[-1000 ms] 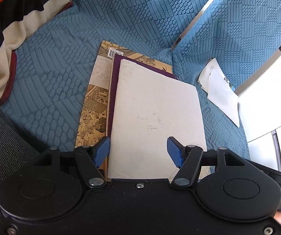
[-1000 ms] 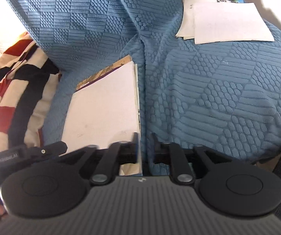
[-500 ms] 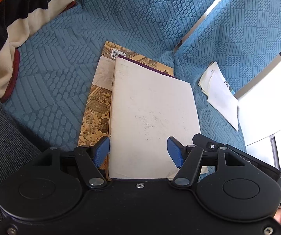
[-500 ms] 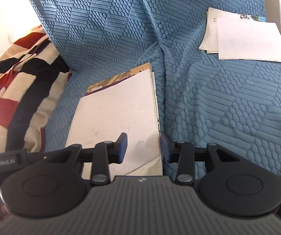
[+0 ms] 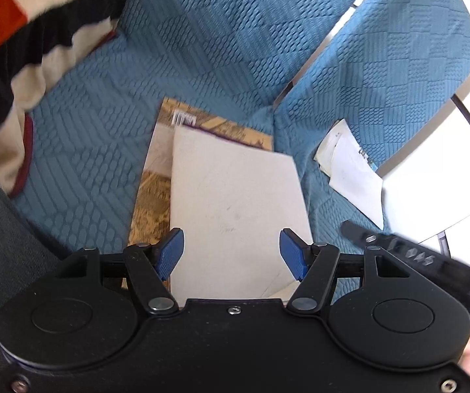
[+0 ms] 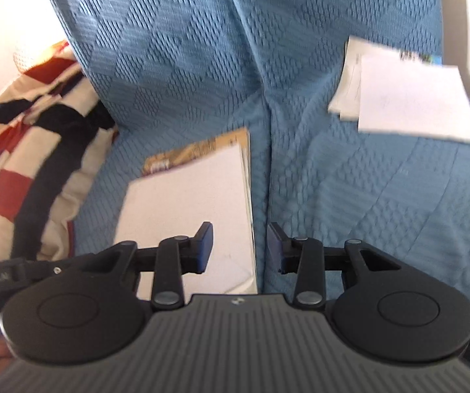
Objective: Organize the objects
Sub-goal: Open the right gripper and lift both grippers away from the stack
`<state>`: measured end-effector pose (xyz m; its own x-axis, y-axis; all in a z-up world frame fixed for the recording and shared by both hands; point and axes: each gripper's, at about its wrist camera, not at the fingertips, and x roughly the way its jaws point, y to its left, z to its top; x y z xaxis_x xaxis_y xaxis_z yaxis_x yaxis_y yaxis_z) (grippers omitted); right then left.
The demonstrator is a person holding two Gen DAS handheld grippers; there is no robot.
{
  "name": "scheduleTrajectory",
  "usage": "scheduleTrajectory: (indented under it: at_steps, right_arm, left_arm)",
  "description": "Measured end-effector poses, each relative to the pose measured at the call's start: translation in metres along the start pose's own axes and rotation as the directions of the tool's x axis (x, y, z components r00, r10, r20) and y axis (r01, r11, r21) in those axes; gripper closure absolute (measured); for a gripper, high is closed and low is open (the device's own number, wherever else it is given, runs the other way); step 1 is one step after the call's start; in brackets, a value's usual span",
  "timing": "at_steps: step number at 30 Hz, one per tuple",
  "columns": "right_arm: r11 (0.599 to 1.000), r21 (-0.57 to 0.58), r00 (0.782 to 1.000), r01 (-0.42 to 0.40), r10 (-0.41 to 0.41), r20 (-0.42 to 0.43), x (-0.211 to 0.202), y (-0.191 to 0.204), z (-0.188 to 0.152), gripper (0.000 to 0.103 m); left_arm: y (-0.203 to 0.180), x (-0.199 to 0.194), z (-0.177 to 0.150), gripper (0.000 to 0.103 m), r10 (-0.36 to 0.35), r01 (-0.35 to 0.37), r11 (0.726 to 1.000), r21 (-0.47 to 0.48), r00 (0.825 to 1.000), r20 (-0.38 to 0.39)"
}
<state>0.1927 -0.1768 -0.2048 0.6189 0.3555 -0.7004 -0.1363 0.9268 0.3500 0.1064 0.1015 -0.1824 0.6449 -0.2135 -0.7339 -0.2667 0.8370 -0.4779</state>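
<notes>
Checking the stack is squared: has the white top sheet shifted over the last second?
Yes. The white top sheet slid left, covering the purple cover's strip beside the tan illustrated book.

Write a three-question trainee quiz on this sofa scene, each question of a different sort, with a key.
1. True or false: the left tongs are clamped on the white booklet.
2. What lies directly on the blue sofa cover, at the bottom of the stack?
A. a tan illustrated book with a barcode
B. a striped blanket
C. a loose sheet
3. Fill in: a second pile, the loose white papers, lies on the ____ seat cushion in the right wrist view.

Key: 1 false, both pads stand clear of it; 2 A, the tan book; 3 right.
</notes>
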Motion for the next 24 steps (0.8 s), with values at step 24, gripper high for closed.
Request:
scheduleTrajectory:
  at_steps: [24]
  right_arm:
    - [0.992,-0.129,0.964,-0.002,0.036,0.262,-0.165,0.024,0.024,0.062]
  left_arm:
    - [-0.121,-0.093,0.008,0.025,-0.074,0.038,0.967,0.252,0.988,0.135]
